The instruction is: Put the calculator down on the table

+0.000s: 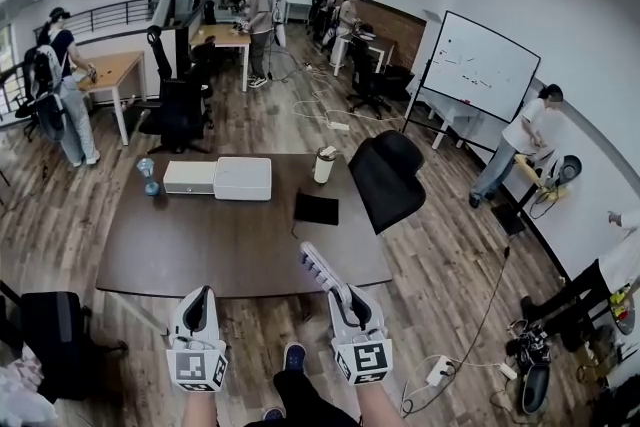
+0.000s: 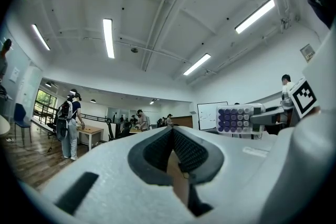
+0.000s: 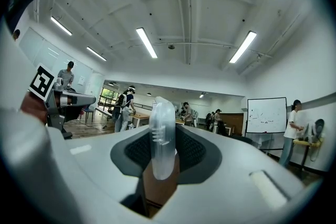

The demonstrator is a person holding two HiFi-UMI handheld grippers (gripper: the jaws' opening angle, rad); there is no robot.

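The calculator (image 1: 320,267), white with purple keys, is held over the near edge of the brown table (image 1: 200,245). My right gripper (image 1: 340,292) is shut on its near end. In the right gripper view the calculator (image 3: 160,123) stands edge-on between the jaws of that gripper (image 3: 163,160). My left gripper (image 1: 203,296) hovers just off the table's front edge, to the left of the right one, shut with nothing in it. The left gripper view shows its pads (image 2: 181,147) meeting, and the calculator's key face (image 2: 239,119) off to the right.
On the table's far side lie a white box (image 1: 217,178), a black pad (image 1: 316,208), a white cup (image 1: 324,165) and a small blue glass (image 1: 148,177). A black chair (image 1: 388,177) stands at the table's right end. People and desks fill the room behind.
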